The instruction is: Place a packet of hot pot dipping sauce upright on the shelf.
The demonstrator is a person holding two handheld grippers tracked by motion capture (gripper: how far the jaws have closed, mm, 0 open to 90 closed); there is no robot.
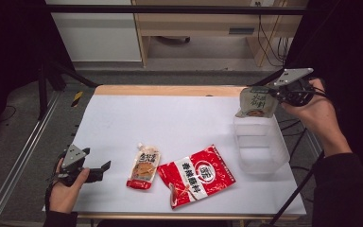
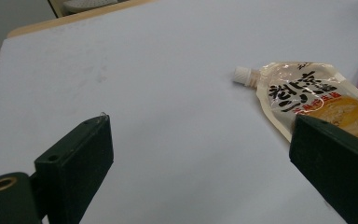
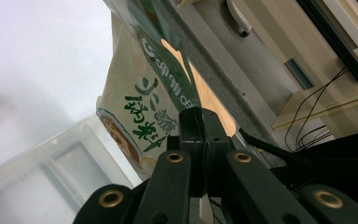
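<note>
My right gripper (image 1: 279,92) is shut on the edge of a beige pouch with green lettering (image 1: 254,101), which hangs in the air over the far end of a clear plastic bin (image 1: 261,146). In the right gripper view the jaws are pinched together on the green-lettered pouch (image 3: 140,107), with the clear bin (image 3: 42,182) below. My left gripper (image 1: 99,169) rests open at the table's near left, jaws wide with nothing between them. A yellowish spouted sauce pouch (image 1: 144,166) lies just right of it; the spouted pouch (image 2: 307,95) lies ahead in the left gripper view.
A large red-and-white bag (image 1: 197,176) lies flat at the near middle of the white table (image 1: 170,118), right beside the spouted pouch. Metal rails run along the left side, and cables trail off the right edge by the bin.
</note>
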